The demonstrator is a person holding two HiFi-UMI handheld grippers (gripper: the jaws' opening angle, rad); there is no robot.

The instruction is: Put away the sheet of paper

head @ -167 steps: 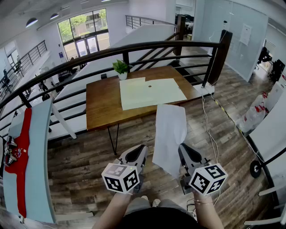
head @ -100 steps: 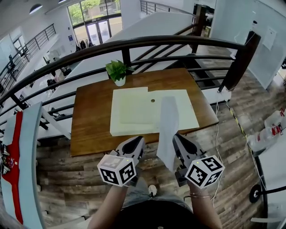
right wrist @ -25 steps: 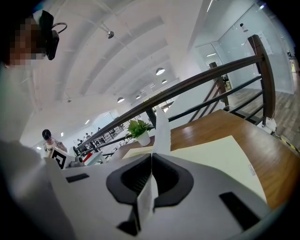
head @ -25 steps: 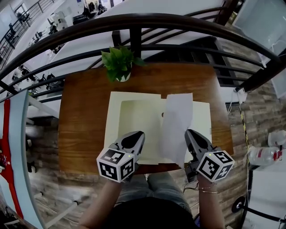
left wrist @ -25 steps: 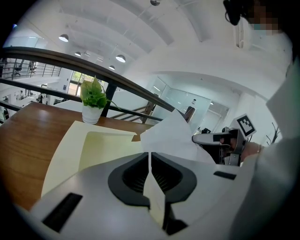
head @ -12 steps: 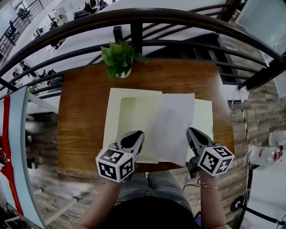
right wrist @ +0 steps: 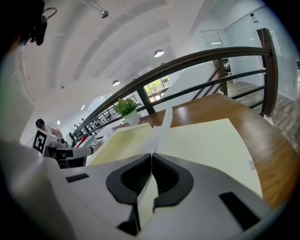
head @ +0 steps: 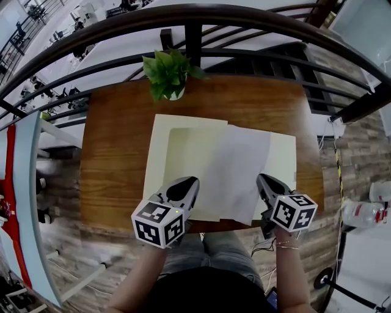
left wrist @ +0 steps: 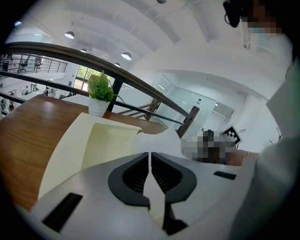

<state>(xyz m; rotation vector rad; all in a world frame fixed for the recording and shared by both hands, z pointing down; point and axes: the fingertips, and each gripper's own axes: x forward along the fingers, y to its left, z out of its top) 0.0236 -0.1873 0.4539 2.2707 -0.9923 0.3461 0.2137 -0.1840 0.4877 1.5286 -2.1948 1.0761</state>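
A white sheet of paper (head: 235, 171) hangs low over an open cream folder (head: 157, 153) lying on the wooden table (head: 110, 153). My right gripper (head: 264, 181) is shut on the sheet's near right corner. In the right gripper view the paper (right wrist: 162, 127) runs edge-on out of the right gripper (right wrist: 152, 155) and over the folder (right wrist: 206, 140). My left gripper (head: 189, 182) hovers at the folder's near edge, left of the sheet, shut with nothing in it. In the left gripper view, the left gripper (left wrist: 149, 154) points at the folder (left wrist: 70, 140) and the sheet (left wrist: 159, 138) beyond.
A small potted plant (head: 168, 73) stands at the table's far edge, just beyond the folder. A dark curved railing (head: 183, 18) runs behind the table, with a drop to a lower floor past it. Bare wood lies left of the folder.
The sheet has swung from nearly edge-on to broad and flatter over the folder. The right gripper has shifted slightly right and lower with it. The left gripper has barely moved.
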